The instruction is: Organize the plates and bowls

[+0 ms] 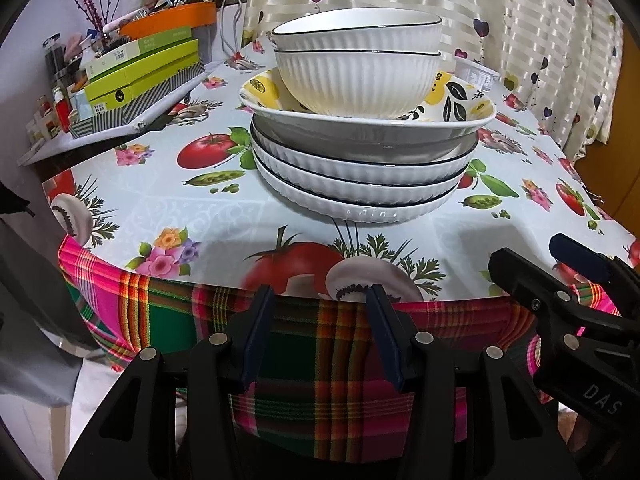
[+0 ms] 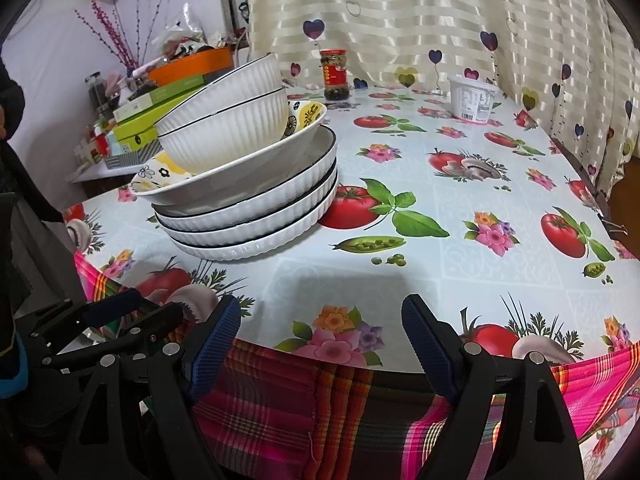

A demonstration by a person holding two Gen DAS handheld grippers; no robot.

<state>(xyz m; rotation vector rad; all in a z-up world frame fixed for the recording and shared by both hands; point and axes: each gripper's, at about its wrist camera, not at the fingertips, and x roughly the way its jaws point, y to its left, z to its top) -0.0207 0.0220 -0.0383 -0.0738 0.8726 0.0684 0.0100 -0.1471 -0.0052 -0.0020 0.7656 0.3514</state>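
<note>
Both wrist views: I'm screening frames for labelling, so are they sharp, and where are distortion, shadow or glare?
Left wrist view: sharp, fisheye bends the table edge, black corners, small glints on the bottom plate. Right wrist view: sharp too, stack of dishes leans from distortion, soft shadow on the tablecloth.

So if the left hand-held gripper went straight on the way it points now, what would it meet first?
Probably the tablecloth near the table's front edge, short of the stack of plates and bowls. The left hand-held gripper is open and empty, tilted downward; depth is hard to judge.
</note>
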